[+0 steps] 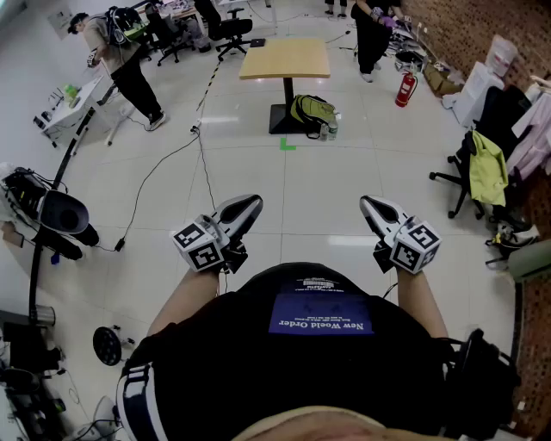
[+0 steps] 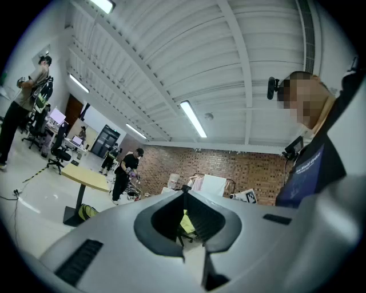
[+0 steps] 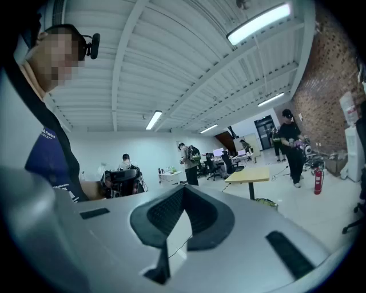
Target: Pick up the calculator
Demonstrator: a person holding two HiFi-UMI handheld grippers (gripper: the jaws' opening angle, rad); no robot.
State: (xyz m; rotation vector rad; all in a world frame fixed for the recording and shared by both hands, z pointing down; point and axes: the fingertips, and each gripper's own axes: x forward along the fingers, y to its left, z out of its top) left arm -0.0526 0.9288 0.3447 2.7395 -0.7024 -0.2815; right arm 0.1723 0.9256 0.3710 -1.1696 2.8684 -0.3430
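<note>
Evidently both the left gripper (image 1: 248, 205) and right gripper (image 1: 368, 205) hang level above the floor (image 1: 293, 185), jaws together on nothing; calculator unseen in all 3 views; likely hazard: snagging the floor cable (image 1: 148, 179) while searching.

Open-plan office here: white tiled floor (image 1: 258, 164), brick wall (image 1: 448, 26), swivel chairs (image 1: 231, 30), wooden table (image 1: 286, 59) well ahead of the fingertips (image 1: 251, 203).
</note>
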